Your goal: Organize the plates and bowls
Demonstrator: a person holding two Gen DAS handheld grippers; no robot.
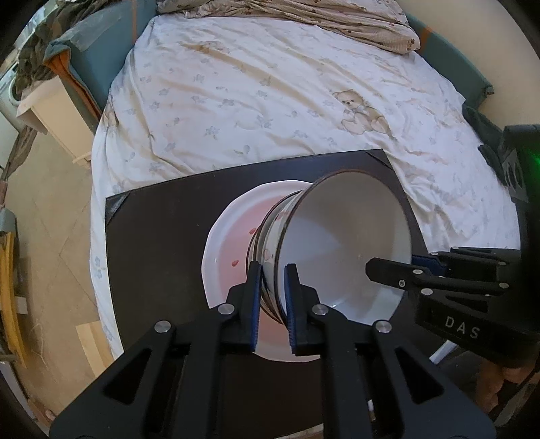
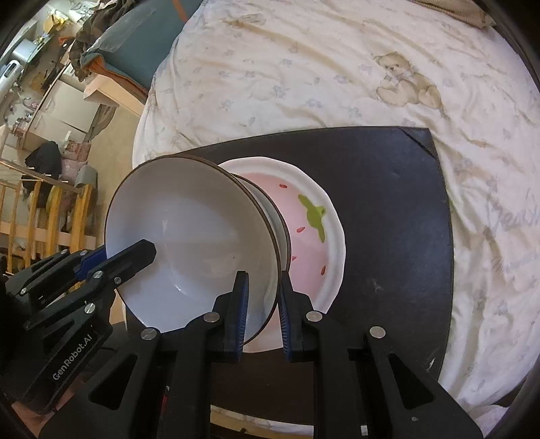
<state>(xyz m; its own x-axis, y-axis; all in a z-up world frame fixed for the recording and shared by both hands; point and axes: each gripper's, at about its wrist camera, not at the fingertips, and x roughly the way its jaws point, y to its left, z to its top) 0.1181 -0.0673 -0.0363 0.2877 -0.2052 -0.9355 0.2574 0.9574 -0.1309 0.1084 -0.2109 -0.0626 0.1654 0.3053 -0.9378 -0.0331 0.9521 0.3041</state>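
Note:
A white bowl (image 1: 344,243) (image 2: 189,229) with a dark rim is tilted and nested on a second bowl (image 2: 285,233). Both sit over a pink strawberry plate (image 1: 229,243) (image 2: 310,236) on a dark mat (image 1: 152,253) (image 2: 388,219). My left gripper (image 1: 273,280) is shut on the near left rim of the bowl. It also shows in the right wrist view as the left gripper (image 2: 111,256) on that rim. My right gripper (image 2: 263,280) is shut on the opposite rim, and the left wrist view shows the right gripper (image 1: 405,265) there. Whether the lower bowl rests on the plate is hidden.
The mat lies on a bed (image 1: 270,101) with a teddy-print sheet. A crumpled blanket (image 1: 303,17) is at the far end. A white bedside cabinet (image 1: 57,114) and a wooden rail (image 2: 50,209) stand on the floor at the left.

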